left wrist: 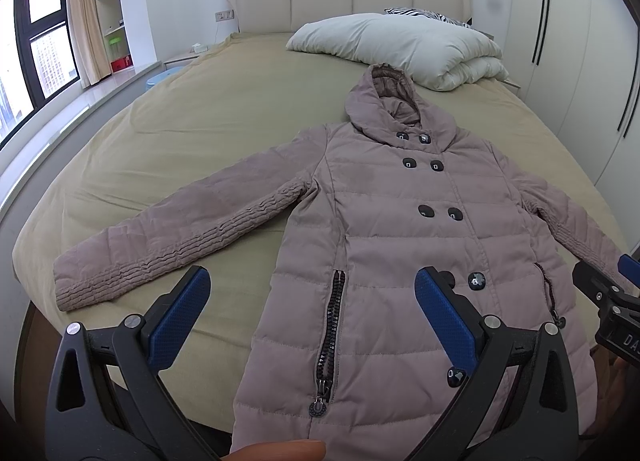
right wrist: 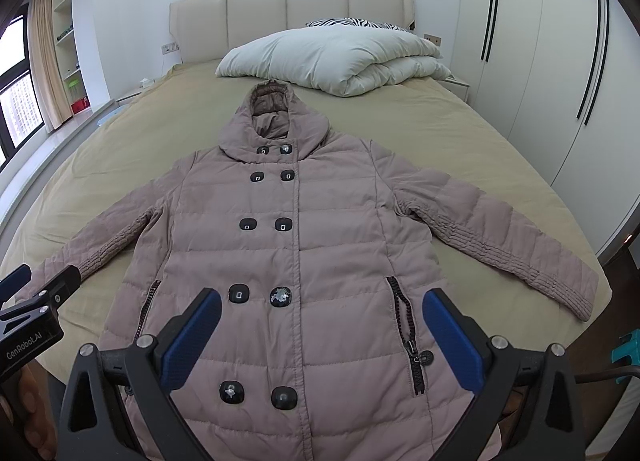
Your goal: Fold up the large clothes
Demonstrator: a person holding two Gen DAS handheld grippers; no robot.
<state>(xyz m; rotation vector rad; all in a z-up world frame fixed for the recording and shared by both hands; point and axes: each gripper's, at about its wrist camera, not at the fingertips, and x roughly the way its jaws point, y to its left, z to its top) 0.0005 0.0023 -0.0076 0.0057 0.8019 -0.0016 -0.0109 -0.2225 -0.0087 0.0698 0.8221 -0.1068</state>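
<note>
Blue-padded fingers on our left gripper and right gripper are spread wide apart, holding nothing, both hovering above the hem end of a mauve hooded puffer coat. We see the coat lying flat and buttoned, face up on the bed, sleeves spread outward, hood pointing toward a folded white duvet.

A matt, quilted cloth coat with glossy dark buttons is seen on a smooth matt bedsheet. The gripper pads are of dimpled blue rubber-like material, and the headboard looks smooth and padded.
</note>
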